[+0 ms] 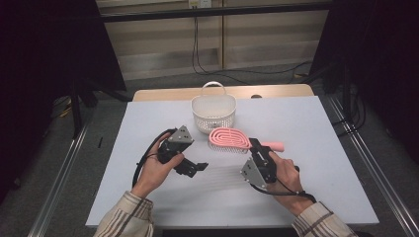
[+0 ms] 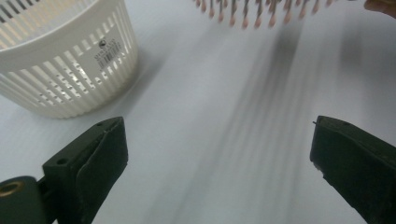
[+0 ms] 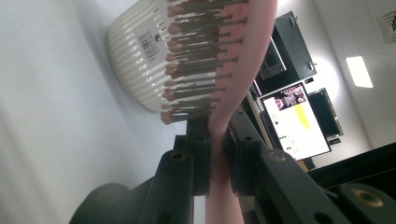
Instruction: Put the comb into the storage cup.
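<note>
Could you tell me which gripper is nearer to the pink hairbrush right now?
Right. The right gripper is shut on the pink hairbrush at its handle; the left gripper sits open, apart from it, on the near-left side.

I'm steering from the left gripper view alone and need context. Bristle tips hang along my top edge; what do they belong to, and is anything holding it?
Observer: A pink plastic hairbrush, its handle clamped in the right gripper.
Operator: Is the brush resting on the table?
Observer: It looks lifted; the right gripper view shows the bristles clear of the white tabletop.
Operator: Is the white slatted plastic basket beside me empty?
Observer: Nothing shows inside the basket from the high view, and its handle loop stands upright at the far rim.
</note>
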The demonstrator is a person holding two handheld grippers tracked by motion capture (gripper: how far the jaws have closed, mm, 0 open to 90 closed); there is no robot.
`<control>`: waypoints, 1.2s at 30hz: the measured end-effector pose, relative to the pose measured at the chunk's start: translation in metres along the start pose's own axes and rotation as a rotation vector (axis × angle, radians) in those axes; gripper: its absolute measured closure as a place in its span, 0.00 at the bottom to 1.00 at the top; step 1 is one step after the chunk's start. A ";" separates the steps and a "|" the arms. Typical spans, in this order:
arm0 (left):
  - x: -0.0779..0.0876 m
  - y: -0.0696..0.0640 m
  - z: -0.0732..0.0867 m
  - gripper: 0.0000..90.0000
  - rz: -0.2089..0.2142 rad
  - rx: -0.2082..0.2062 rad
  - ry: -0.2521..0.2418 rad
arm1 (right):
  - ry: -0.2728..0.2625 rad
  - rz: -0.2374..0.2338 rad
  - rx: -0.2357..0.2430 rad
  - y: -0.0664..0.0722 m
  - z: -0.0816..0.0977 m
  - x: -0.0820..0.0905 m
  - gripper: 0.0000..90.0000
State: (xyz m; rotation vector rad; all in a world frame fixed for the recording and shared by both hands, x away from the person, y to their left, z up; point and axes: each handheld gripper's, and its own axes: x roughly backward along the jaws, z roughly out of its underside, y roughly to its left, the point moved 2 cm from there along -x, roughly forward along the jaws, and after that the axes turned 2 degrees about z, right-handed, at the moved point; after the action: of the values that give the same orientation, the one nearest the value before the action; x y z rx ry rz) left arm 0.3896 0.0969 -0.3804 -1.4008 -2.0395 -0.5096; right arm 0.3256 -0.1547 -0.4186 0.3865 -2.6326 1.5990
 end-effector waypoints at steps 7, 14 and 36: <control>-0.003 0.001 0.005 0.04 -0.021 0.051 -0.037 | 0.011 -0.041 -0.095 -0.003 0.005 -0.001 0.90; -0.005 -0.002 0.007 0.04 -0.056 0.047 -0.042 | 0.014 -0.090 -0.212 -0.011 0.010 -0.001 0.90; -0.005 0.003 0.013 0.04 -0.054 0.066 -0.067 | -0.006 -0.303 -0.644 -0.022 0.029 -0.009 0.90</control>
State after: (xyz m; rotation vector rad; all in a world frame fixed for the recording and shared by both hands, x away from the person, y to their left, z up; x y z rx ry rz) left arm 0.3901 0.1028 -0.3932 -1.3433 -2.1329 -0.4199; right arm 0.3426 -0.1881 -0.4142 0.6917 -2.7270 0.6165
